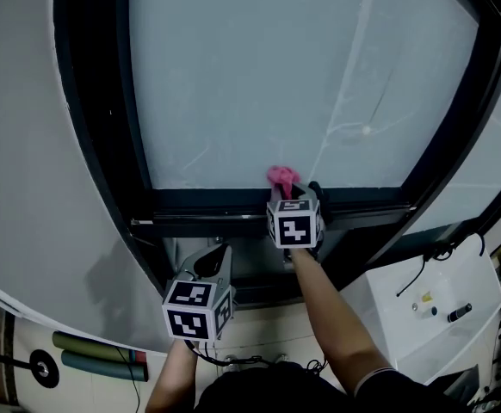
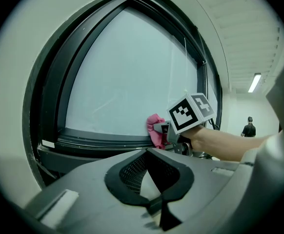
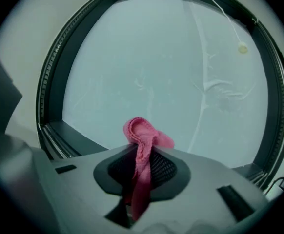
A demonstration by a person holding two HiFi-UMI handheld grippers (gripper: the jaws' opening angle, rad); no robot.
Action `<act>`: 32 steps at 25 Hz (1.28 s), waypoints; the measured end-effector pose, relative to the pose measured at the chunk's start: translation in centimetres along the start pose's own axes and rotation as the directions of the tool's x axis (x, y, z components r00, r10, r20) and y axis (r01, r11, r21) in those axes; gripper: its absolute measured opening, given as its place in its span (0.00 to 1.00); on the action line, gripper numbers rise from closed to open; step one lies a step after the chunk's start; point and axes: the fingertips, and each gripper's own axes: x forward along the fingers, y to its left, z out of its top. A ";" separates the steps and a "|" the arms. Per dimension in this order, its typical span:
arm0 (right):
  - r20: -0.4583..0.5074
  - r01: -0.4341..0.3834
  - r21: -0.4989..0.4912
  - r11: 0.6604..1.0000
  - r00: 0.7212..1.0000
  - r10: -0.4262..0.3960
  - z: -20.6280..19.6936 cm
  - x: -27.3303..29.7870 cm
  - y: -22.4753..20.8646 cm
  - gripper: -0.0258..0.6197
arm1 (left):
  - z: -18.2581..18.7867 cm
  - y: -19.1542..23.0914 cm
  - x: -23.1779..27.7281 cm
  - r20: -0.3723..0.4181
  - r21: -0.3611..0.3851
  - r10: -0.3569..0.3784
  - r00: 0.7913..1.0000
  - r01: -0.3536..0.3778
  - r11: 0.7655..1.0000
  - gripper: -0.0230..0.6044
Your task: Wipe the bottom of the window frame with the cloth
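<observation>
A pink cloth (image 1: 281, 177) is bunched against the bottom rail of the black window frame (image 1: 207, 201), right where the glass meets it. My right gripper (image 1: 295, 198) is shut on the cloth, which sticks up past the jaw tips in the right gripper view (image 3: 142, 134). The bottom rail (image 3: 78, 138) runs to the left below it. My left gripper (image 1: 213, 267) hangs lower and to the left, away from the frame, shut with nothing in it. In the left gripper view the cloth (image 2: 155, 129) and the right gripper's marker cube (image 2: 191, 112) sit over the rail (image 2: 98, 140).
A white box (image 1: 431, 308) with cables stands at lower right below the window. Rolled green mats (image 1: 95, 355) lie at lower left. Pale streaks (image 1: 354, 127) cross the glass. A grey wall flanks the frame's left side. A person (image 2: 249, 126) stands far off.
</observation>
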 end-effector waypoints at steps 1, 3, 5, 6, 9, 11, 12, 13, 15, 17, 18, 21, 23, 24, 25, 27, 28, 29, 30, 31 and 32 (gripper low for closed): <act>-0.010 -0.001 -0.004 1.000 1.000 0.001 -0.4 0.3 0.0 0.15 | -0.1 0.2 0.0 -0.003 0.000 0.003 1.000 -0.003 1.000 0.05; -0.026 -0.025 0.002 1.000 0.999 0.025 -1.1 0.7 0.3 0.15 | -0.2 0.6 -0.1 -0.008 0.000 0.010 1.000 -0.010 1.000 0.05; -0.041 -0.073 0.024 0.997 0.996 0.073 -1.7 1.1 0.9 0.15 | -0.2 1.2 -0.2 -0.009 0.000 0.022 1.000 -0.022 1.000 0.05; -0.046 -0.098 0.036 0.995 0.994 0.100 -1.8 1.3 1.4 0.15 | -0.1 1.5 -0.3 -0.009 0.000 0.029 1.000 -0.029 1.000 0.05; -0.047 -0.161 0.063 0.985 0.985 0.164 -2.0 1.7 2.6 0.15 | -0.1 2.1 -0.5 -0.014 0.005 0.048 0.999 -0.048 0.999 0.05; -0.037 -0.204 0.075 0.976 0.978 0.207 -1.7 1.7 3.5 0.15 | -0.2 2.5 -0.6 -0.018 0.008 0.059 0.998 -0.059 0.998 0.05; -0.030 -0.231 0.082 0.970 0.972 0.234 -1.5 1.7 4.0 0.15 | -0.2 2.7 -0.7 -0.019 0.008 0.066 0.998 -0.065 0.998 0.05; -0.025 -0.257 0.087 0.963 0.965 0.260 -1.3 1.8 4.6 0.15 | -0.3 2.9 -0.8 -0.021 0.007 0.073 0.997 -0.073 0.997 0.05; -0.021 -0.298 0.083 0.951 0.954 0.301 -0.9 1.8 5.9 0.15 | -0.4 3.3 -0.9 -0.025 0.004 0.087 0.996 -0.087 0.996 0.05; -0.022 -0.329 0.067 0.942 0.943 0.331 -0.6 1.8 7.1 0.15 | -0.5 3.7 -1.1 -0.028 0.003 0.101 0.994 -0.101 0.995 0.05; -0.023 -0.346 0.057 0.936 0.937 0.348 -0.4 1.8 7.9 0.15 | -0.5 4.0 -1.2 -0.029 0.002 0.109 0.994 -0.109 0.994 0.05; -0.034 -0.401 0.022 0.916 0.915 0.401 0.3 2.0 10.6 0.15 | -0.5 5.1 -1.8 -0.025 -0.006 0.142 0.989 -0.143 0.990 0.05; -0.052 -0.425 0.002 0.905 0.904 0.424 0.5 2.2 12.2 0.15 | -0.4 5.8 -2.3 -0.020 -0.011 0.166 0.986 -0.166 0.986 0.05; -0.060 -0.438 -0.007 0.899 0.897 0.437 0.7 2.2 13.0 0.15 | -0.4 6.1 -2.6 -0.019 -0.012 0.177 0.984 -0.177 0.984 0.05; -0.066 -0.454 -0.016 0.891 0.889 0.452 0.9 2.2 13.8 0.15 | -0.3 6.5 -2.8 -0.018 -0.013 0.187 0.982 -0.187 0.982 0.05; -0.076 -0.485 -0.031 0.874 0.873 0.481 1.4 2.2 15.5 0.15 | -0.2 7.1 -3.4 -0.014 -0.017 0.208 0.978 -0.208 0.978 0.05; -0.081 -0.496 -0.038 0.867 0.867 0.492 1.6 2.2 16.3 0.15 | -0.2 7.4 -3.7 -0.012 -0.020 0.218 0.976 -0.219 0.976 0.05; -0.086 -0.507 -0.044 0.861 0.861 0.502 1.7 2.3 17.2 0.15 | -0.2 7.7 -4.0 -0.010 -0.023 0.228 0.974 -0.229 0.973 0.05; -0.092 -0.518 -0.051 0.854 0.854 0.512 1.9 2.3 18.0 0.15 | -0.2 8.1 -4.3 -0.009 -0.025 0.238 0.971 -0.239 0.971 0.05; -0.097 -0.530 -0.057 0.846 0.846 0.524 2.1 2.3 18.9 0.15 | -0.2 8.4 -4.6 -0.009 -0.028 0.249 0.969 -0.249 0.968 0.05; -0.102 -0.544 -0.064 0.837 0.838 0.536 2.4 2.3 19.8 0.15 | -0.2 8.8 -4.9 -0.007 -0.031 0.259 0.966 -0.259 0.965 0.05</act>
